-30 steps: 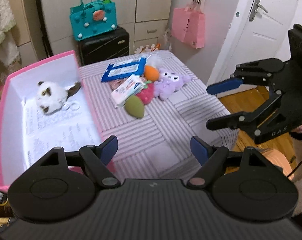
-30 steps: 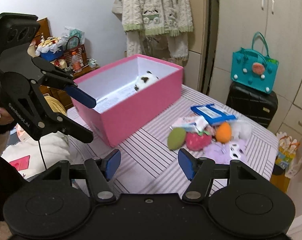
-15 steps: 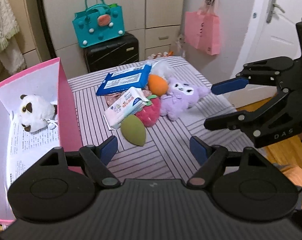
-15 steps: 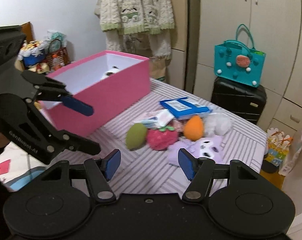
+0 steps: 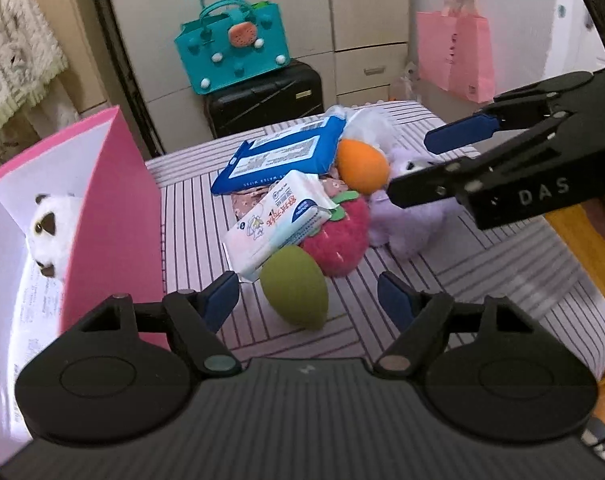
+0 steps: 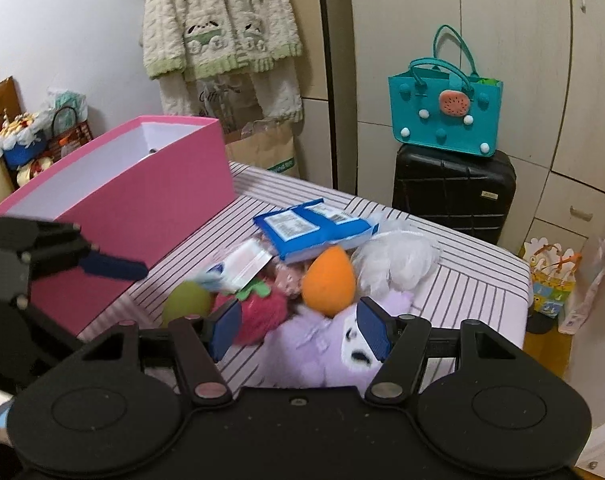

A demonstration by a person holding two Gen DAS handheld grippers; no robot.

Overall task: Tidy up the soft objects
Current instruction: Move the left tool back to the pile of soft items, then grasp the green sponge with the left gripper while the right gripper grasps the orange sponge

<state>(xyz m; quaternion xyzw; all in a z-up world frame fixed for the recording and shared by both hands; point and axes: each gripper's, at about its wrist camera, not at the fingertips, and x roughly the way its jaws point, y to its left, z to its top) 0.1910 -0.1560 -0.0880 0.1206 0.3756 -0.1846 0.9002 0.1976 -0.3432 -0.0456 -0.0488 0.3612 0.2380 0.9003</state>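
A pile of soft toys lies on the striped table: a green egg-shaped toy, a red strawberry, an orange egg-shaped toy, a purple plush and a white fluffy ball. A panda plush lies in the pink box. My left gripper is open just before the green toy. My right gripper is open, right over the purple plush, and shows in the left wrist view.
A blue wipes pack and a white tissue pack lie in the pile. A black suitcase with a teal bag stands behind the table. A pink bag hangs at the right.
Both grippers have moved forward toward the toy pile. The left one has left the pink box and neared the green toy; the right one has come over the purple plush.
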